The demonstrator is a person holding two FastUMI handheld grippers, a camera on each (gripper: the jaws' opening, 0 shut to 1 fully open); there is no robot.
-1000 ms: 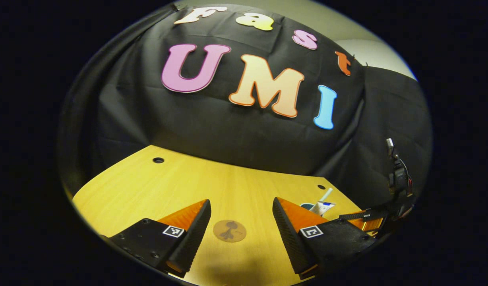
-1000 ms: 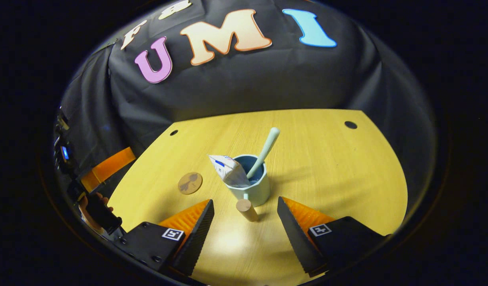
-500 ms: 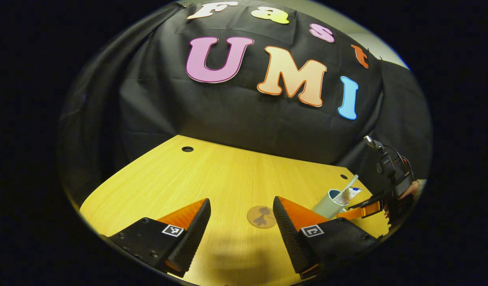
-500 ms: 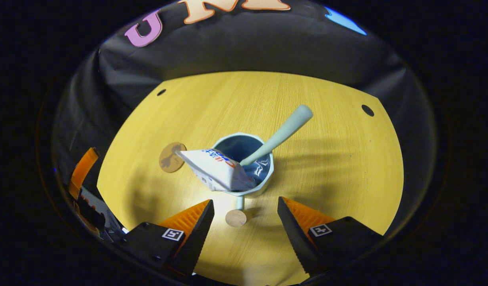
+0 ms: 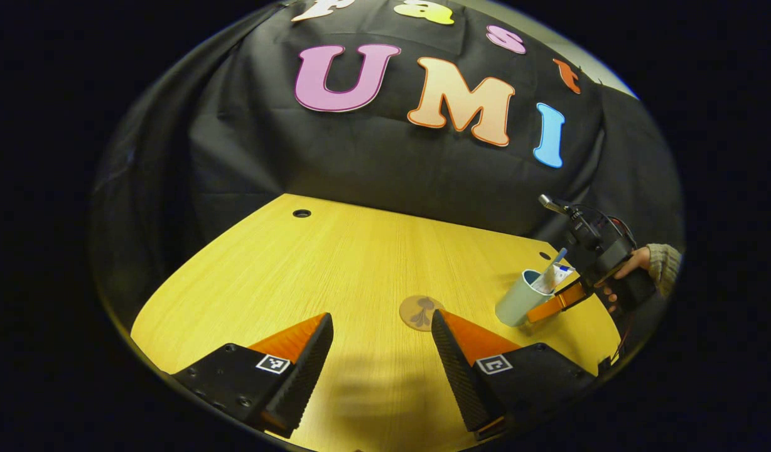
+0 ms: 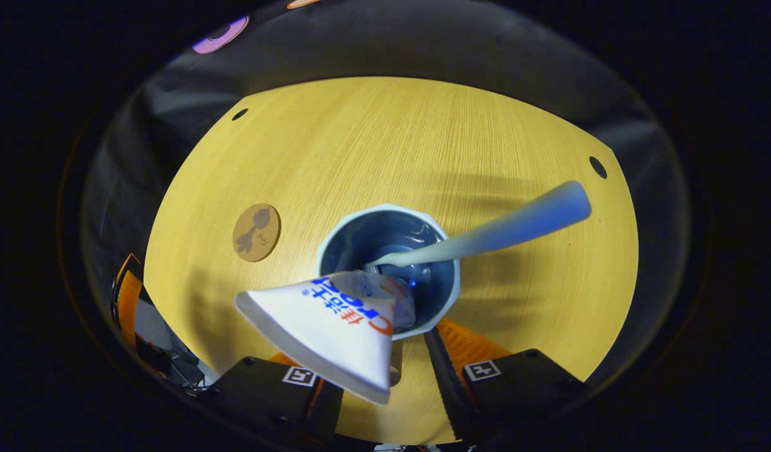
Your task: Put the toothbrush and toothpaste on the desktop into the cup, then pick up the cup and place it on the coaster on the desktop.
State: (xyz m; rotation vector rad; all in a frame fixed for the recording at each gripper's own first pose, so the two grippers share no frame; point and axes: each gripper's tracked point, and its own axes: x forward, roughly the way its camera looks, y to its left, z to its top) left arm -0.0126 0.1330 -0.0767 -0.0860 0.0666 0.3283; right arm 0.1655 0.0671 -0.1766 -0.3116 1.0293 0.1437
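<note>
Standing upright on the yellow wooden surface (image 6: 385, 138), the pale cup (image 6: 388, 270) already holds both items — the toothbrush (image 6: 486, 232) leans out over the far-right rim with its handle up, and the toothpaste (image 6: 335, 326) tube sticks out over the near-left rim, its wide crimped end uppermost; the coaster (image 6: 255, 231) lies flat to the left of the cup and well apart from it, so the lift and transfer look to be what remains; in the right gripper view the right gripper (image 6: 385, 383) sits low against the near side of the cup with its fingers drawn in around the peg-like handle, but the tube's crimped end covers the gap, so whether they press on anything I cannot tell; in the left gripper view the same gripper, held by a hand (image 5: 627, 267), meets the cup (image 5: 517, 301) at its right side; the left gripper (image 5: 379, 370) hovers spread wide over the near surface, holding nothing, with the coaster (image 5: 420, 311) just beyond its fingertips; the cup is probably light, rigid and smooth, and top-heavy with two tall things leaning opposite ways — a hold low on the handle or wall, kept level, seems safest; the soft tube could shift; the cup's base and handle are mostly hidden.
</note>
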